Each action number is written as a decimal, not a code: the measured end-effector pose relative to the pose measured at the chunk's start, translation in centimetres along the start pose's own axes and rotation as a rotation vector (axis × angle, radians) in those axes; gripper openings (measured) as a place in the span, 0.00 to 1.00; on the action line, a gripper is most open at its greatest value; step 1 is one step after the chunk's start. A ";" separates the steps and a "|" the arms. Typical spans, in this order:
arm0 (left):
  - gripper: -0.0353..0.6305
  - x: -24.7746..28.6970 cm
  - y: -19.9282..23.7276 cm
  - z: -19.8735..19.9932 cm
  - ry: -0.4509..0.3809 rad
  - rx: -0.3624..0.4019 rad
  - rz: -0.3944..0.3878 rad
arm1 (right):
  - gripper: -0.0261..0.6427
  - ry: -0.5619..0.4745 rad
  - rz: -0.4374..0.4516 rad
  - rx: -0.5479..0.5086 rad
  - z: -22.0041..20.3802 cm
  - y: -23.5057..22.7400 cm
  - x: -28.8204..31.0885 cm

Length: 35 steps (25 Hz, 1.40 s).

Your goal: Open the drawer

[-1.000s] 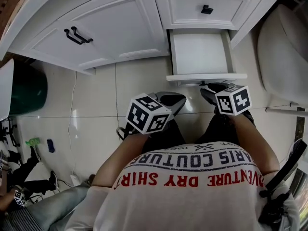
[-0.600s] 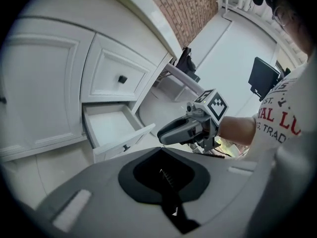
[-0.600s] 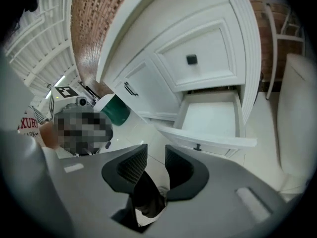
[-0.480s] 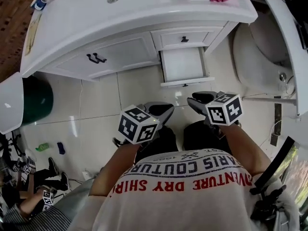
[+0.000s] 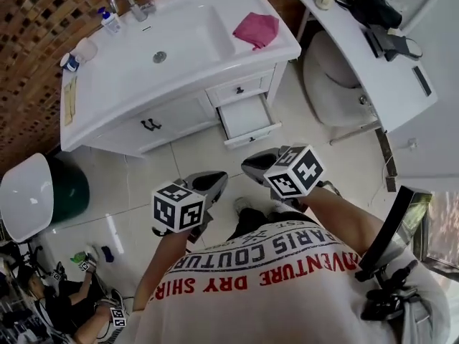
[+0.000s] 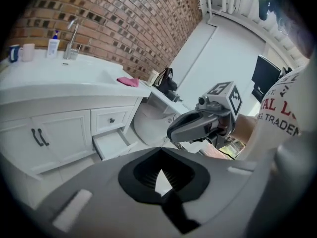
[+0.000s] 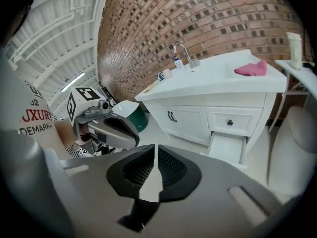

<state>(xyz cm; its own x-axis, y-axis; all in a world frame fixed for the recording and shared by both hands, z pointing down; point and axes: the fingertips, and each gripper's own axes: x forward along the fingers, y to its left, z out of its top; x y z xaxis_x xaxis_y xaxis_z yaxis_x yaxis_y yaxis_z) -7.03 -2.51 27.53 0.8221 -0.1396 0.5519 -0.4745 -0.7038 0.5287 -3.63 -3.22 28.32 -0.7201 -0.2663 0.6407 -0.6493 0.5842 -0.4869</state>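
Observation:
The lower drawer [image 5: 247,118] of the white vanity stands pulled out, and nothing shows inside it; it also appears in the left gripper view [image 6: 111,142] and the right gripper view [image 7: 225,148]. The drawer above it [image 5: 239,89] is closed. Both grippers hang high above the floor, well back from the drawer and touching nothing. My left gripper [image 5: 215,180] [image 6: 159,155] is shut and empty. My right gripper [image 5: 251,165] [image 7: 155,150] has just been closing; its jaws are down to a thin slit with nothing between them.
A pink cloth [image 5: 257,29] lies on the vanity top beside the sink [image 5: 159,56]. A toilet [image 5: 333,84] stands right of the vanity under a white shelf [image 5: 380,63]. A green bin with a white lid [image 5: 39,192] is at left. A person [image 5: 64,299] sits on the floor.
Both grippers have risen far from the floor and away from the drawer. The head view has pulled up, so the whole vanity top now shows. The drawer stays open.

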 end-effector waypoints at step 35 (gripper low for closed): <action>0.04 -2.9 -25.4 -12.1 -0.138 0.044 0.148 | 0.05 -0.136 0.056 -0.097 -18.7 14.0 -17.5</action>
<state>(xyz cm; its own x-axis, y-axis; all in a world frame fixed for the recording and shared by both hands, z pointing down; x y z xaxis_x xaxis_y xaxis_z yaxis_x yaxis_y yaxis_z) -1.15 24.23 20.31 0.7814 -0.3357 0.5261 -0.5814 -0.6980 0.4181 4.49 23.93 21.40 -0.7855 -0.3286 0.5245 -0.5851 0.6703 -0.4564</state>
